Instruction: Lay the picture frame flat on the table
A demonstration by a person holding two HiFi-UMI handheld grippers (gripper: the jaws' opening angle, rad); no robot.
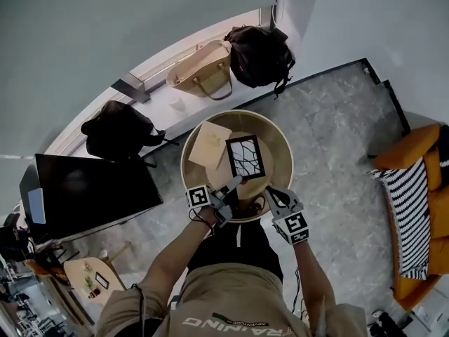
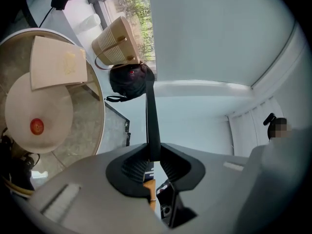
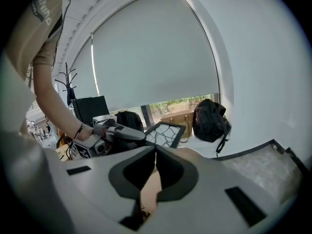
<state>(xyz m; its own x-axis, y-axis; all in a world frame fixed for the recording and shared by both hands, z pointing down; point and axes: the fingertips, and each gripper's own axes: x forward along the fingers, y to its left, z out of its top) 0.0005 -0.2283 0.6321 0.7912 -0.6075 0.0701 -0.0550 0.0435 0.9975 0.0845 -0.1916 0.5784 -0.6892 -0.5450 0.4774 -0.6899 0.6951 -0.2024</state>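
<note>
The picture frame (image 1: 245, 157), black-edged with a white branching pattern, hangs tilted over the round table (image 1: 284, 142). My left gripper (image 1: 235, 182) is shut on its near lower corner. In the left gripper view the frame (image 2: 151, 116) shows edge-on as a thin black bar pinched between the pads of that gripper (image 2: 152, 160). My right gripper (image 1: 270, 192) sits by the table's near rim, to the right of the frame and apart from it. Its jaws (image 3: 156, 155) meet with nothing between them. From the right gripper view I see the frame (image 3: 165, 133) and the left gripper (image 3: 131, 133) holding it.
A beige sheet (image 1: 209, 144) lies on the table left of the frame. On the window ledge behind it stand a tan handbag (image 1: 202, 69) and a black backpack (image 1: 259, 53). Another black bag (image 1: 116, 128) and a dark screen (image 1: 91, 188) are at the left. An orange sofa (image 1: 414, 202) is at the right.
</note>
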